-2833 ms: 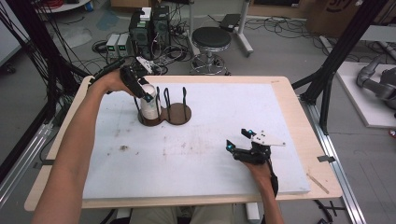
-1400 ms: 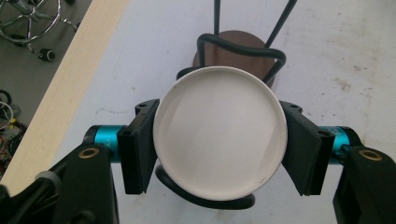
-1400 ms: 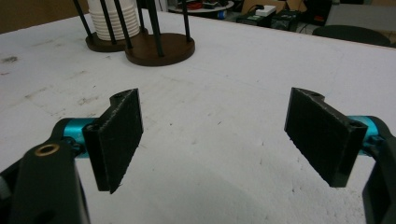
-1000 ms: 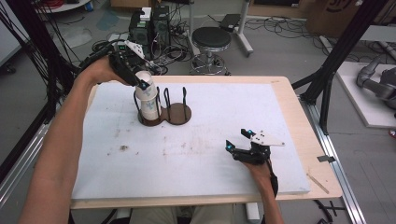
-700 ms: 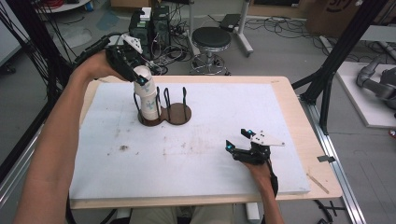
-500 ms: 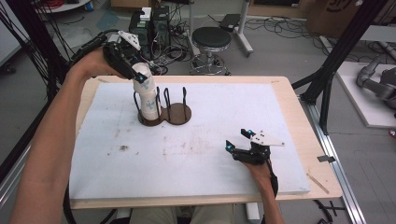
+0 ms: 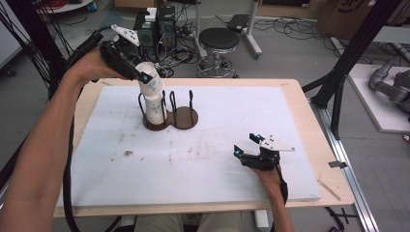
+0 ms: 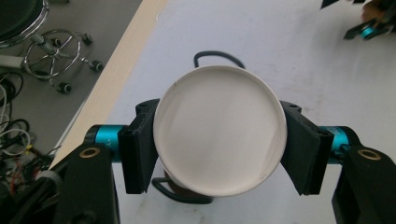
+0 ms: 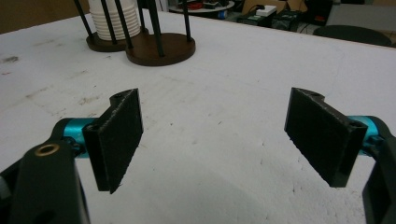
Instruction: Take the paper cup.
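Fingers [image 8: 137, 151] of the left gripper [image 8: 219, 154] clamp the white cup [image 8: 219, 130] between them; right gripper [image 9: 224, 135] gapes empty.

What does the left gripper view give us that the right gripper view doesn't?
Left gripper view alone: the left gripper with its jaws pressed on the sides of a white cup, seen from above down into the cup, plus a stool on the floor beyond the table edge.
Right gripper view alone: the right gripper with its jaws wide apart and nothing between them, low over the white mat, and the stack of cups from the side.
Both: the dark cup holder, its wire loops, and the mat.
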A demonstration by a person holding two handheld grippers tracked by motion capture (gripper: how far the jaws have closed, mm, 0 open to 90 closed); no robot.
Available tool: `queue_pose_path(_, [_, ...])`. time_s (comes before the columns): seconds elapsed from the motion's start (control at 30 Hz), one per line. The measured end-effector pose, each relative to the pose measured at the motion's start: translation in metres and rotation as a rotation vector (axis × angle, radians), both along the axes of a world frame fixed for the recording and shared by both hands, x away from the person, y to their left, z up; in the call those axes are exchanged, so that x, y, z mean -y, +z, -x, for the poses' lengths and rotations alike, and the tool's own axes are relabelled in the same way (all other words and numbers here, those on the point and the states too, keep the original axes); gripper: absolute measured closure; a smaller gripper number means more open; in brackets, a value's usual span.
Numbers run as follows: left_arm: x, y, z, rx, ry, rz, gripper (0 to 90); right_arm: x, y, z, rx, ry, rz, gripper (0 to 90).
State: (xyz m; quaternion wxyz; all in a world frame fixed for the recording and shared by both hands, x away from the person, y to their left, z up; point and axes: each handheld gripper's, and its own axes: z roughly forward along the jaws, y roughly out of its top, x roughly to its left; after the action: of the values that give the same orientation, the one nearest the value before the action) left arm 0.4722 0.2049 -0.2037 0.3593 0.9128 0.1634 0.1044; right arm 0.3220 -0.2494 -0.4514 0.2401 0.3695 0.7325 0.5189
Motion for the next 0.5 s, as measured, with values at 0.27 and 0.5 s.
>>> queue_pose_path(0.27, [-0.008,0.007,0.027,0.013,-0.007,0.112,36.0,0.000,0.000,0.000,0.005,0.001,0.005,19.7])
queue_pose_path(0.5, [-0.012,0.003,0.048,0.011,-0.031,0.190,36.3,0.000,0.000,0.000,0.005,0.002,0.003,19.7])
